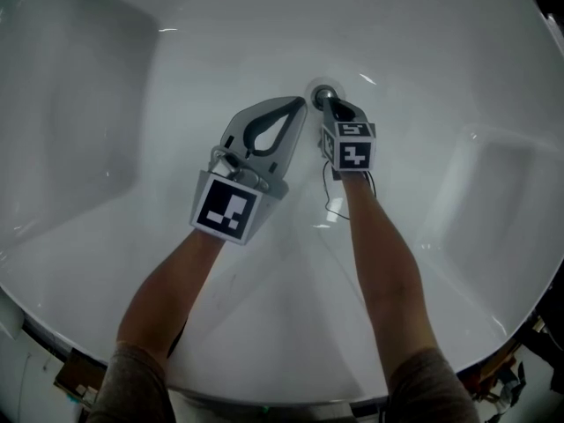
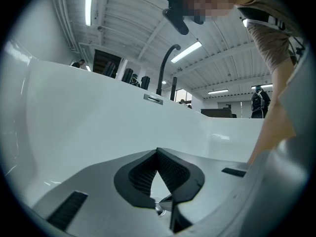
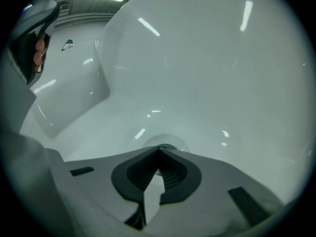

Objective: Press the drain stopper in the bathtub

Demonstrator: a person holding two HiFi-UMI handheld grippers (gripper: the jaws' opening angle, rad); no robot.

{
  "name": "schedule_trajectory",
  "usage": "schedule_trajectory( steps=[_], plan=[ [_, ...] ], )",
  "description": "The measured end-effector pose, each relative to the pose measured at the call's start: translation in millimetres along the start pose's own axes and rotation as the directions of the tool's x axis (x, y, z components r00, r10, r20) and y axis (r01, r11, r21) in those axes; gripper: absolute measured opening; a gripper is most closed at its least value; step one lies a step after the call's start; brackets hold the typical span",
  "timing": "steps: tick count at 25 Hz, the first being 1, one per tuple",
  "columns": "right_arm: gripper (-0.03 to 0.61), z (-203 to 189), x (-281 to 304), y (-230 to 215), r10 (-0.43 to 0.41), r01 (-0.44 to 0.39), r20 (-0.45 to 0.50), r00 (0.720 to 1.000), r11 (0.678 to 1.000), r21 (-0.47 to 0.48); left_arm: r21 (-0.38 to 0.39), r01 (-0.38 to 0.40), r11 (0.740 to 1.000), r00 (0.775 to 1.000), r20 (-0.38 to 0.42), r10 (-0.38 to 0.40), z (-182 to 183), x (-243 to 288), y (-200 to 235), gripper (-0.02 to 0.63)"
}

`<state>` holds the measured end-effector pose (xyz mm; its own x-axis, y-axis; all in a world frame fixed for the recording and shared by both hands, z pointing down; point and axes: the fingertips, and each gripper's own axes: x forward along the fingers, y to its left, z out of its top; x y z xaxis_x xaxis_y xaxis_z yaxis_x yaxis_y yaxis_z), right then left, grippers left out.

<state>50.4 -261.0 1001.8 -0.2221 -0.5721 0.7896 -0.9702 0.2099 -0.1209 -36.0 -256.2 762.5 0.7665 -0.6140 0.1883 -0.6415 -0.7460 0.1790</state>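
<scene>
A white bathtub (image 1: 132, 69) is seen across nearly the whole head view, its glossy floor curving up into walls at the left and right of the frame. A round metal drain stopper (image 1: 322, 92) is set in the floor just above the frame's centre. In the left gripper view, a black curved faucet (image 2: 163, 68) is mounted on the far rim, upper centre, with a small metal plate (image 2: 153, 98) just beside its foot.

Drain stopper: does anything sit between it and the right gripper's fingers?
Nothing visible. The right gripper, shut, has its tips right at the drain stopper. The left gripper, also shut, sits just to the stopper's left, not in between.
</scene>
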Motion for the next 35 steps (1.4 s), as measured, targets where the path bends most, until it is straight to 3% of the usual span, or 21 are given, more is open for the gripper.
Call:
schedule_trajectory(
  steps=[12, 35],
  plan=[
    [0.003, 78, -103, 37, 0.007, -0.008, 0.100, 0.995, 1.000, 0.016, 0.032, 0.011, 0.999, 1.000, 0.017, -0.011, 101, -32, -26, 0.002],
    [0.003, 234, -357, 84, 0.029, -0.039, 0.281, 0.959, 0.999, 0.030, 0.014, -0.083, 0.996, 0.996, 0.048, 0.082, 313, -97, -99, 0.002]
  ],
)
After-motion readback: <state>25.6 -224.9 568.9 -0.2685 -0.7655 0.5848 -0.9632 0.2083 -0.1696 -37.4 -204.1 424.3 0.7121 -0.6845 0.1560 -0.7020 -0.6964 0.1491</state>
